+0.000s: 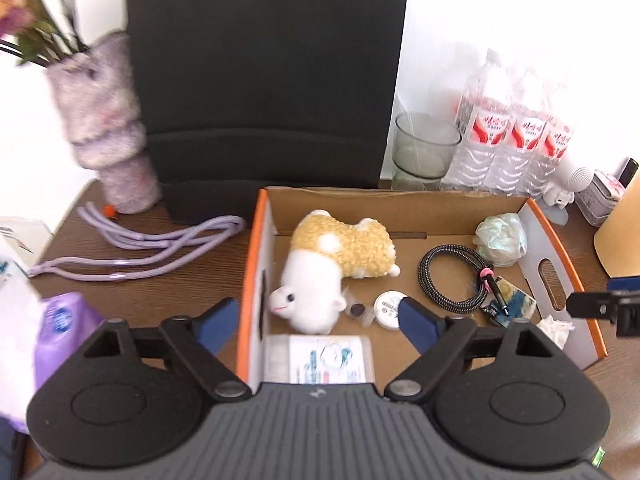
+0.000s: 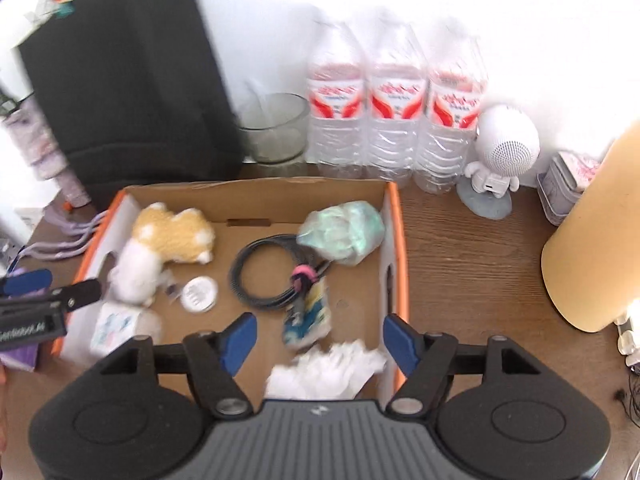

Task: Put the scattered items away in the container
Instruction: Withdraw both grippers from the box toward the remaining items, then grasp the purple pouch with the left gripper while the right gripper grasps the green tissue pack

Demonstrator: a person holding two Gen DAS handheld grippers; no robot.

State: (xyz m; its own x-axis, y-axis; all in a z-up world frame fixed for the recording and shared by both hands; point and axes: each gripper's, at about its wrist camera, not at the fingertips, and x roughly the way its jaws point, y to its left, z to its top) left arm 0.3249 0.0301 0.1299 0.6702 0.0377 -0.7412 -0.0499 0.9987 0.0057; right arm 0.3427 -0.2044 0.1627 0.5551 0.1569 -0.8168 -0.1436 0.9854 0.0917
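Claws both hang spread wide and empty: the left gripper (image 1: 314, 322) above the cardboard box's (image 1: 256, 240) near-left wall, with the plush sheep (image 1: 320, 276) just ahead; the right gripper (image 2: 320, 338) above crumpled white tissue (image 2: 324, 368) in the box's near-right corner.

Open-topped box (image 1: 560, 236), bottles (image 1: 512, 136) behind

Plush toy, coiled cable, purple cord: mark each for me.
Plush toy (image 1: 320, 280), left wrist view, on its white body.
Coiled cable (image 1: 436, 276), left wrist view, on the loop's left side.
Purple cord (image 1: 160, 248), left wrist view, mid-bundle.
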